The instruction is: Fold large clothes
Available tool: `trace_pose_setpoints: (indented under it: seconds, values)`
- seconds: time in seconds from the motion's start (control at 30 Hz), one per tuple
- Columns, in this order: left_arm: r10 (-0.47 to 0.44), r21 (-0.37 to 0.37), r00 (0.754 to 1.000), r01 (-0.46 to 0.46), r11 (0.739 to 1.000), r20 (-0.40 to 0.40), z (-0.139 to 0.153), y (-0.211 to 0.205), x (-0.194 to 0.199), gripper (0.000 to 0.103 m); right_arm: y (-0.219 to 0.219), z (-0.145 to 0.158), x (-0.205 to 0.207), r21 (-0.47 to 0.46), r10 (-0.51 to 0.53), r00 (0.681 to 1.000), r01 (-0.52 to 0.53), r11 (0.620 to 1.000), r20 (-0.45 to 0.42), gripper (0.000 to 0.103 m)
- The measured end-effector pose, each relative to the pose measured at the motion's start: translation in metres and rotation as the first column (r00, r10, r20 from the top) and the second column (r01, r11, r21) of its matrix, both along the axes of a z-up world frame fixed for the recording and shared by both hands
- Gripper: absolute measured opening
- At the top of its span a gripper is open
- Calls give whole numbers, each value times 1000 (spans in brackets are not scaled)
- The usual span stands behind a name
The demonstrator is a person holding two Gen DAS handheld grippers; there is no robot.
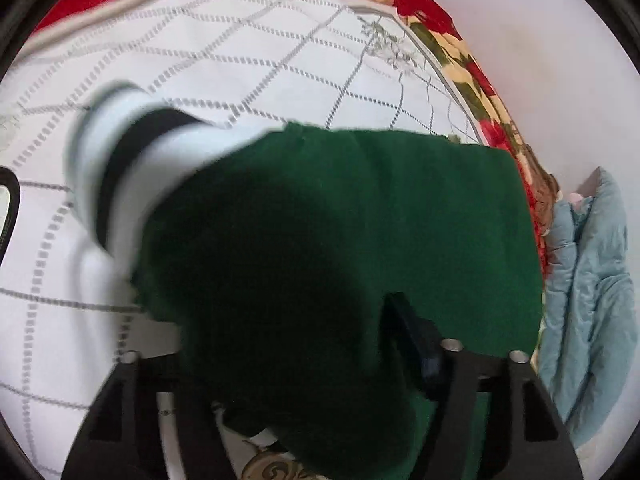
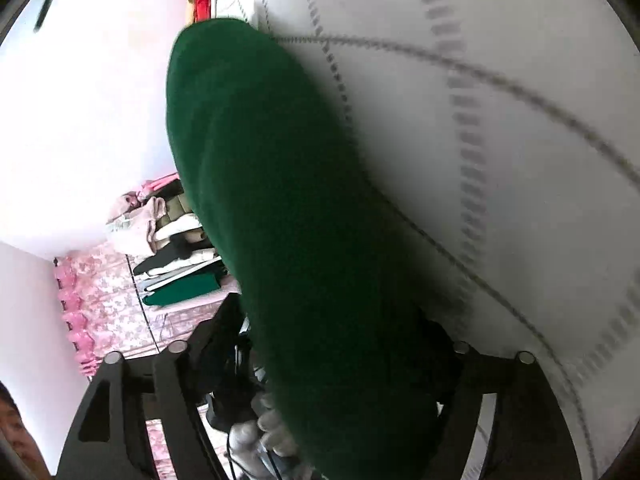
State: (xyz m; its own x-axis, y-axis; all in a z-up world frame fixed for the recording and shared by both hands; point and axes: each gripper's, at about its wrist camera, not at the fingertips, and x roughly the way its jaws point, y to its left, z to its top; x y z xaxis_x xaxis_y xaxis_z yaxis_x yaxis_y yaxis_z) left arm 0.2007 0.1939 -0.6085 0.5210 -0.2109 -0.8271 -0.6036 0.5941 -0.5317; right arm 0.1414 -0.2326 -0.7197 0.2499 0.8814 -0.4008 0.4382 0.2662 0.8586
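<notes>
A dark green garment (image 1: 340,232) with a white sleeve and black cuff band (image 1: 120,168) hangs lifted above the white checked bed sheet (image 1: 240,60). My left gripper (image 1: 304,360) is shut on the green cloth, which drapes over and hides its fingertips. In the right wrist view the same green garment (image 2: 288,220) runs up the middle in a long fold. My right gripper (image 2: 320,360) is shut on it, the fingertips buried in cloth. The other gripper and a gloved hand (image 2: 260,436) show below the cloth.
A red floral blanket (image 1: 472,60) borders the sheet at the back and right. A light blue quilted coat (image 1: 588,300) hangs at the right by a white wall. A pile of folded clothes (image 2: 172,256) sits on a pink floral cover (image 2: 100,300).
</notes>
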Motion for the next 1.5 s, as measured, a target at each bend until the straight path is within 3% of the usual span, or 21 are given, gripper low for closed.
trace_pose_setpoints:
  seconds: [0.1, 0.13, 0.17, 0.23, 0.27, 0.33, 0.4, 0.47, 0.53, 0.7, 0.93, 1.13, 1.3, 1.5]
  values:
    - [2, 25, 999, -3, 1000, 38, 6, 1, 6, 69, 20, 10, 19, -4, 49, 997, -49, 999, 67, 75]
    - [5, 31, 999, -7, 999, 50, 9, 3, 8, 63, 27, 12, 25, 19, 58, 995, -60, 998, 83, 50]
    - [8, 32, 998, -10, 999, 59, 11, 4, 10, 57, 31, 15, 30, 53, 77, 991, -83, 995, 109, 44]
    - [-4, 36, 998, 2, 999, 62, 12, 4, 15, 53, 34, 18, 37, -23, 140, 983, -138, 990, 121, 46]
    - [-14, 43, 998, 12, 999, 61, 10, 3, 18, 51, 39, 14, 45, -113, 177, 980, -166, 980, 89, 63]
    - [-14, 65, 998, 10, 998, 64, 11, 2, 24, 50, 42, 3, 54, -108, 145, 988, -140, 984, 46, 66]
    - [-9, 69, 998, 4, 998, 67, 14, 3, 25, 41, 44, 4, 59, -87, 119, 992, -115, 989, 41, 61]
    - [-7, 86, 998, 1, 996, 70, 21, 3, 27, 35, 48, 12, 60, -63, 115, 992, -112, 992, 49, 42]
    - [-10, 95, 997, 2, 996, 79, 30, 4, 31, 32, 52, 22, 59, -33, 102, 993, -100, 994, 64, 38]
    - [-18, 112, 992, 4, 994, 123, 62, 8, 36, 26, 67, 62, 71, -16, 106, 984, -104, 994, 146, 36]
    - [-31, 121, 977, 5, 993, 210, 118, 11, 64, 22, 83, 131, 113, -43, 147, 945, -140, 989, 292, 35]
    - [-66, 109, 963, 38, 993, 263, 148, 1, 119, 22, 92, 211, 178, -83, 147, 903, -123, 989, 404, 35]
    - [-101, 101, 948, 73, 992, 301, 158, -24, 185, 22, 63, 232, 237, -100, 120, 885, -83, 991, 450, 35]
    - [-178, 111, 935, 150, 982, 307, 145, -64, 274, 22, 16, 245, 325, -126, 79, 880, -22, 992, 468, 35]
